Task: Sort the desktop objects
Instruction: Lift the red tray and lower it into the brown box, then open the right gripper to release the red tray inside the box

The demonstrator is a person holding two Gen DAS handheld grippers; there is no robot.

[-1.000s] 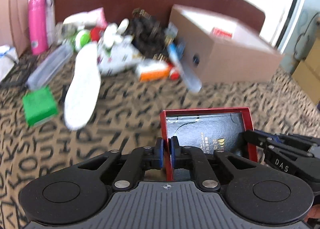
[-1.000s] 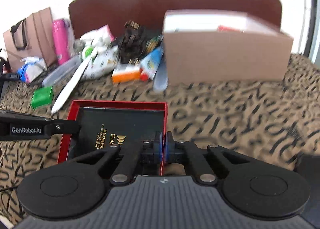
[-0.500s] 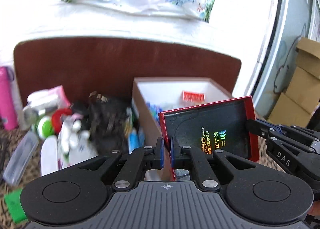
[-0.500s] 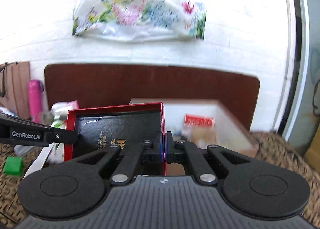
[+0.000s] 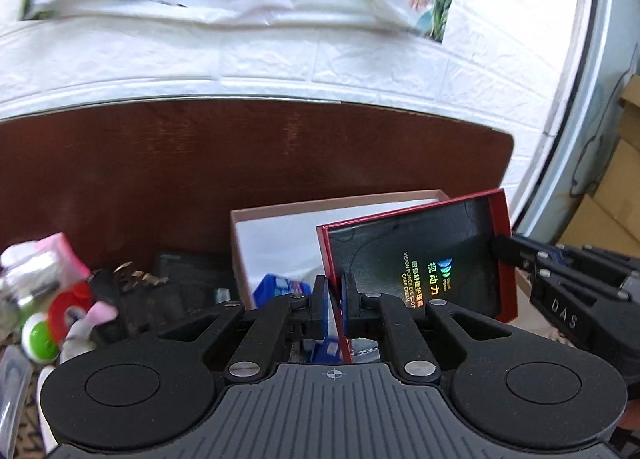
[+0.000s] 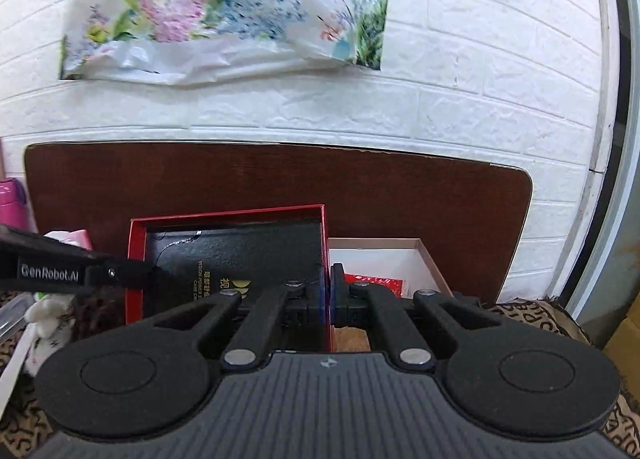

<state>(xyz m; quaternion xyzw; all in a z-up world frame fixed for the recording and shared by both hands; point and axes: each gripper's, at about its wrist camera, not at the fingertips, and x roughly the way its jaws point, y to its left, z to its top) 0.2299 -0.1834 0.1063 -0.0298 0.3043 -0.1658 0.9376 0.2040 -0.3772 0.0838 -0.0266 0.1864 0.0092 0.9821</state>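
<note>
A shallow red box (image 5: 416, 259) with a black lining and printed lettering hangs in the air, held between both grippers. My left gripper (image 5: 335, 299) is shut on its left wall. My right gripper (image 6: 329, 291) is shut on its right wall; in the left wrist view that gripper (image 5: 505, 249) shows at the box's far side. The red box (image 6: 228, 255) sits over the near left part of an open cardboard carton (image 5: 256, 235) with a white inside. The carton (image 6: 428, 259) holds a red packet (image 6: 376, 283) and blue items (image 5: 276, 285).
A heap of small items lies left of the carton: a red and green round thing (image 5: 52, 323), a dark bundle (image 5: 152, 299), pink packaging (image 5: 60, 255). A pink bottle (image 6: 12, 203) stands far left. A brown headboard (image 6: 280, 183) and white brick wall rise behind. Patterned cloth (image 6: 560, 319) covers the surface.
Both grippers lifted the red box off the patterned cloth and carried it forward and up toward the carton. The carton and headboard are now much closer, and the cloth has dropped out of view.
</note>
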